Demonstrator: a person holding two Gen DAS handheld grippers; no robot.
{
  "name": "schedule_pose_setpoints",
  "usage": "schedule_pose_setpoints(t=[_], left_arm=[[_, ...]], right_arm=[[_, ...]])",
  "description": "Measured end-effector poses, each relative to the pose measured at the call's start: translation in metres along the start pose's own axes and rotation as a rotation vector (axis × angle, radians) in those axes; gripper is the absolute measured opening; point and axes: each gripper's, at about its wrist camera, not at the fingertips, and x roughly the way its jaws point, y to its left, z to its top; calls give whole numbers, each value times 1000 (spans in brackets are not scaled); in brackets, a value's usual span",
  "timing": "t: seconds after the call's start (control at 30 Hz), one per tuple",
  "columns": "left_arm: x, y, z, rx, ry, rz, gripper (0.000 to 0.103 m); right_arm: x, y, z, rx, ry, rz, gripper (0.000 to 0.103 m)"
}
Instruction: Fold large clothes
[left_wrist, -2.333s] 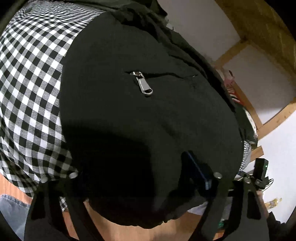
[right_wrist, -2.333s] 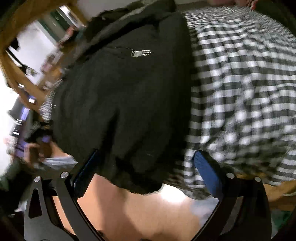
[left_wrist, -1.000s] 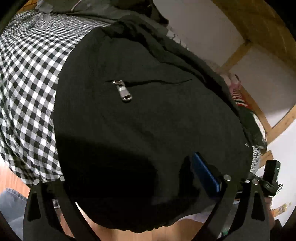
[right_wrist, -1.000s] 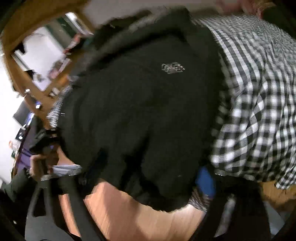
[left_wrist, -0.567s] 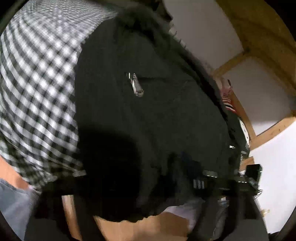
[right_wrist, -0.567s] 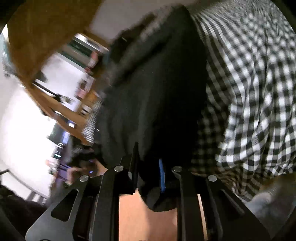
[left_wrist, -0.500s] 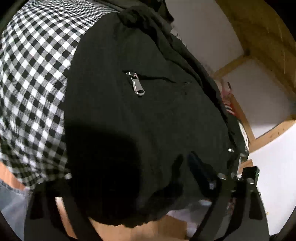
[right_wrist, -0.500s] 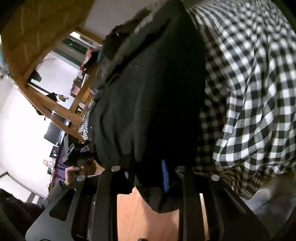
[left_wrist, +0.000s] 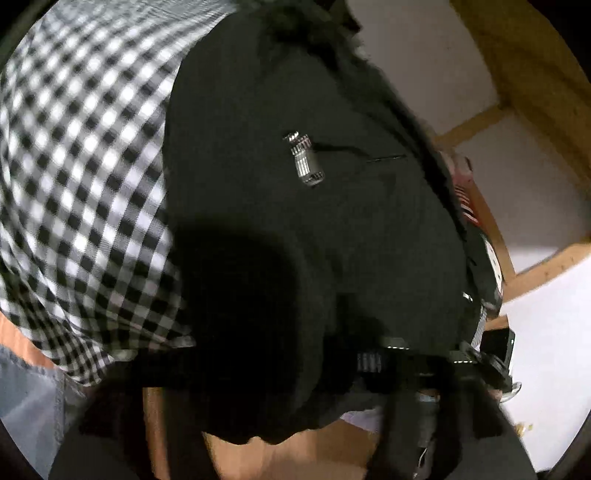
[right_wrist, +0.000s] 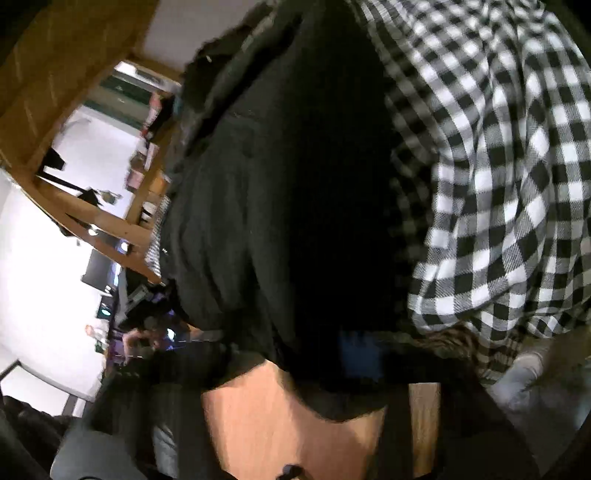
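A large black garment (left_wrist: 332, 221) with a silver zip pull (left_wrist: 304, 162) lies on a black-and-white checked cloth (left_wrist: 85, 166). Its near hem hangs over the edge towards both cameras. My left gripper (left_wrist: 277, 350) straddles that hem with its jaws wide and closing. Black fabric lies between them, and the left finger is lost in shadow. In the right wrist view the same garment (right_wrist: 277, 184) fills the middle. My right gripper (right_wrist: 291, 350) is at the hem and its jaws are opening. One blue pad (right_wrist: 360, 356) shows, and the pads stand off the cloth. Both views are blurred.
The checked cloth (right_wrist: 498, 166) spreads to the right of the garment and droops over the edge. A wooden floor (right_wrist: 277, 424) shows below the hem. Wooden beams (left_wrist: 535, 92) and white walls stand behind. Grey-blue denim (left_wrist: 26, 398) is at the lower left.
The right jaws were pinched narrow on the hem half a second ago and now stand wide apart. The left jaws stay wide around the hem. Both views shifted a little and blurred.
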Motion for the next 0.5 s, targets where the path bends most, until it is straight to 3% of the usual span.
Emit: schedule_pose_setpoints(t=[0.03,0.07,0.1,0.13,0.17,0.2,0.27,0.4,0.5], left_arm=[[3,-4,-4,16,-8,0,76],[5,-14,-4,64,2,28,77],[6,-22,-4,108,15,46,74],[1,-31,-5,146,2,24,68],[-6,-33,-5,147,-22,6,42],[-12,-34,-5,133,-39,-8,24],[-27,-25,-2,71,-52,-93,20],[-41,-30,-1,92,-36,-139,18],[-55,-42,8,109,-70,-172,18]], right_arm=[[4,1,-3,-6,5,-8,70],[2,7,-7,-23,-2,-10,30],[-1,16,-7,-68,-15,0,21],[-5,22,-11,-87,-26,34,19],[-7,23,-11,-100,-42,74,17],[-15,26,-10,-100,-58,111,16],[-31,24,-9,-72,-101,216,14],[-55,15,-2,10,-196,399,13],[-68,18,6,24,-237,456,13]])
